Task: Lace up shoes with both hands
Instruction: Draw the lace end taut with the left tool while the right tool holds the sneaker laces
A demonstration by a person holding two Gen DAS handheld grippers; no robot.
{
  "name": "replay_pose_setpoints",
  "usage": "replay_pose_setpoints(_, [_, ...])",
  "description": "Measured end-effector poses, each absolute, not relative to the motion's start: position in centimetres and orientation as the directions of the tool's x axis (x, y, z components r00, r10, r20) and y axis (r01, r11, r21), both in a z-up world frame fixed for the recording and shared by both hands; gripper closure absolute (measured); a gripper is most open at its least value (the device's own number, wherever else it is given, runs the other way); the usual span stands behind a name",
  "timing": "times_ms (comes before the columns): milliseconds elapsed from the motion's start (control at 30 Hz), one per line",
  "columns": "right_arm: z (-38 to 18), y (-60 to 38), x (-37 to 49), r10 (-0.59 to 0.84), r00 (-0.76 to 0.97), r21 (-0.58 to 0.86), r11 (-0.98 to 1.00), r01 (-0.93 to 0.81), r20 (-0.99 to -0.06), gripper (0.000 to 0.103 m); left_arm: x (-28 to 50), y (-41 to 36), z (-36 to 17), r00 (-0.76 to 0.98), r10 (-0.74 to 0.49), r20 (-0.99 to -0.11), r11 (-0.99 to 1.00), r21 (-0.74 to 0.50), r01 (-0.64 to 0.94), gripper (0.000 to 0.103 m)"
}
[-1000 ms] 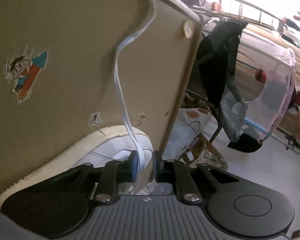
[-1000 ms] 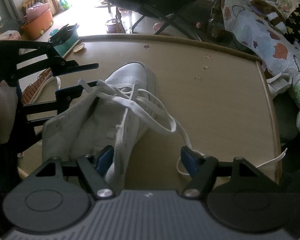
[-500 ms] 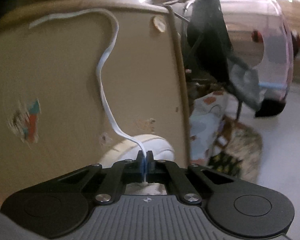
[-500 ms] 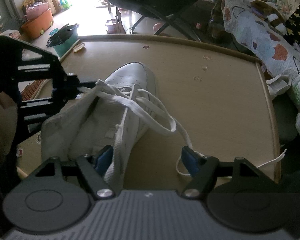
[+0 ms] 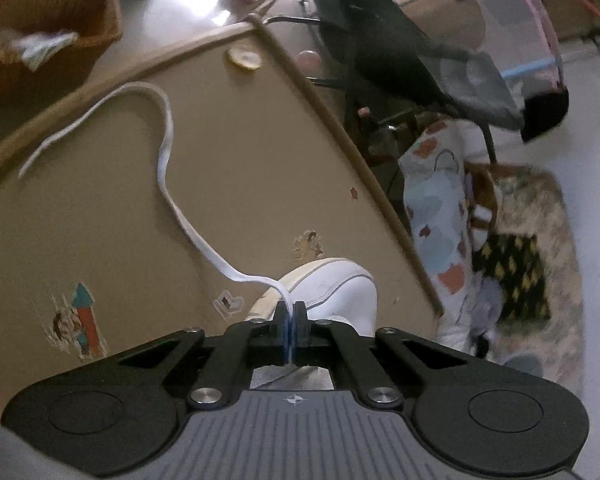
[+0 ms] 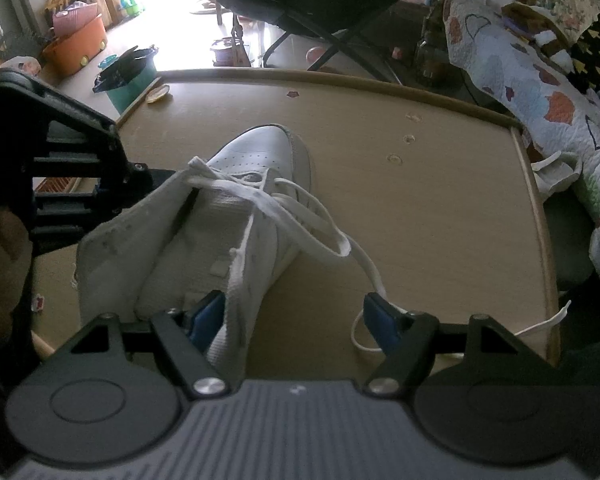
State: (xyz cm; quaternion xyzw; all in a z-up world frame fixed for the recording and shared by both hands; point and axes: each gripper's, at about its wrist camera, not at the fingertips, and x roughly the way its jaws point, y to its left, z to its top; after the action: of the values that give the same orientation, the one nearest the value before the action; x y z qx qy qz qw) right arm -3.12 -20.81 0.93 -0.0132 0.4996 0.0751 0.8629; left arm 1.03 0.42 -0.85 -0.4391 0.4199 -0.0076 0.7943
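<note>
Your left gripper (image 5: 291,316) is clamped tight on the white shoelace (image 5: 168,160), the blue pads pressed together with the flat lace pinched between them just above the toe of the shoe (image 5: 332,292). From the pinch, the lace runs away from the shoe across the table (image 5: 100,240), bends back near the far rim and ends loose on the wood. A rocket sticker (image 5: 85,322) sits on the table to the left of the shoe.

Your right gripper (image 6: 294,316) stands wide apart and holds nothing. Its left pad is against the shoe's high collar on the inner side, and its right pad is off to the shoe's right, touching or just over another stretch of lace lying on the table; you cannot tell which. The shoe (image 6: 260,160) stands near the middle of the table (image 6: 440,200), toe pointing away from you, laces crossed loosely over the tongue. Your left gripper (image 6: 148,172) is at the shoe's left side.
</note>
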Motion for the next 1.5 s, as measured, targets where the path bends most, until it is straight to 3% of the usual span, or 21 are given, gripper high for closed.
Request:
replay_pose_setpoints(333, [1.0,-20.6,-3.1,0.112,0.49,0.045,0.988,-0.146,-0.864,0.028,0.4,1.7,-0.1,0.627,-0.344,-0.699,0.75,-0.606,-0.264,0.102])
replay_pose_setpoints(1500, [0.7,-20.6,-3.6,0.107,0.491,0.037,0.988,-0.15,-0.865,0.028,0.2,5.1,-0.1,0.54,-0.228,-0.81,0.923,-0.356,-0.146,0.102])
